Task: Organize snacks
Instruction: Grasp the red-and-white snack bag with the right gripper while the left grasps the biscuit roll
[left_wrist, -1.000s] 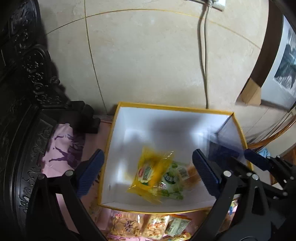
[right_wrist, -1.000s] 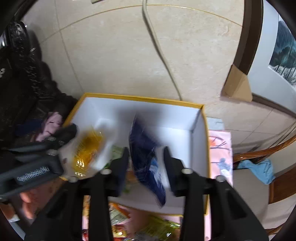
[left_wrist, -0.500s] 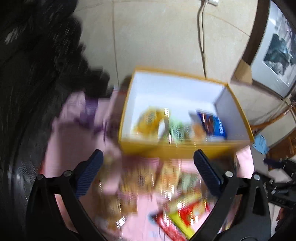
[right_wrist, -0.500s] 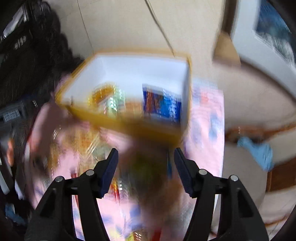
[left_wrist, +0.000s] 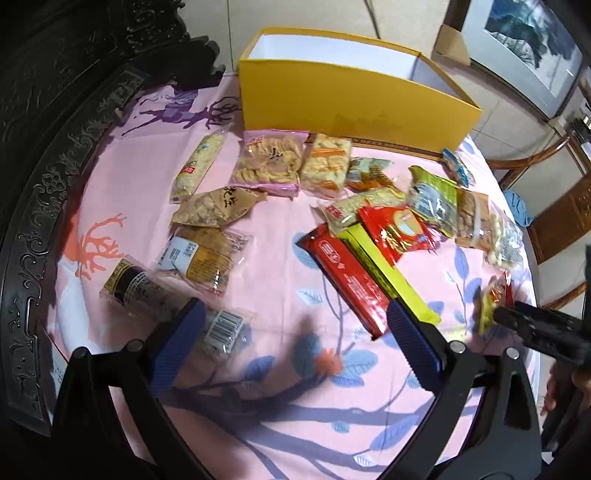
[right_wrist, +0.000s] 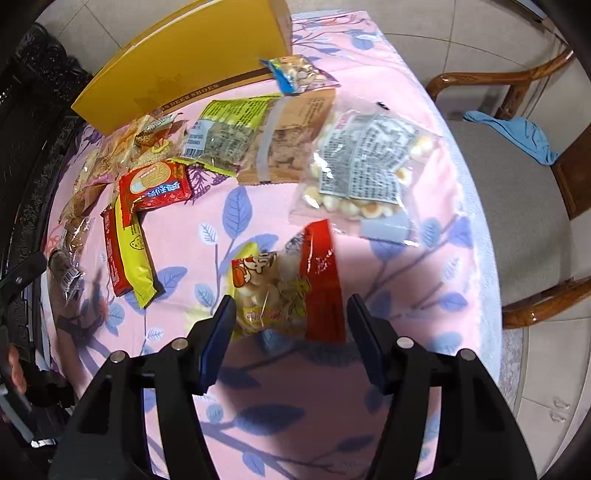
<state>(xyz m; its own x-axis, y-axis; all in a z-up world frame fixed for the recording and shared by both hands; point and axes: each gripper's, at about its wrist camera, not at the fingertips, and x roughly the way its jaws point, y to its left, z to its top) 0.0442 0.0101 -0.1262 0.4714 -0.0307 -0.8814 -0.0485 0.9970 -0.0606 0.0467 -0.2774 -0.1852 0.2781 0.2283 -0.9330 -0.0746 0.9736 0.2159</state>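
A yellow box (left_wrist: 354, 99) stands at the far edge of a table covered by a pink cloth (left_wrist: 280, 280); it also shows in the right wrist view (right_wrist: 184, 70). Several snack packs lie spread before it. My left gripper (left_wrist: 291, 339) is open and empty above the cloth, its left finger over a clear pack with a barcode (left_wrist: 221, 328); a red bar pack (left_wrist: 347, 277) lies by its right finger. My right gripper (right_wrist: 291, 332) is open, its tips on either side of a red and yellow snack bag (right_wrist: 288, 284) lying on the cloth.
A clear bag of small round biscuits (right_wrist: 365, 170) and a green-labelled pack (right_wrist: 225, 133) lie beyond the right gripper. A wooden chair (right_wrist: 517, 206) with a blue cloth (right_wrist: 517, 133) stands right of the table. Dark carved furniture (left_wrist: 74, 74) is at left.
Both grippers have pulled back from over the box to low over the table. The right gripper let go of the blue pack into the box and now straddles the red and yellow bag.
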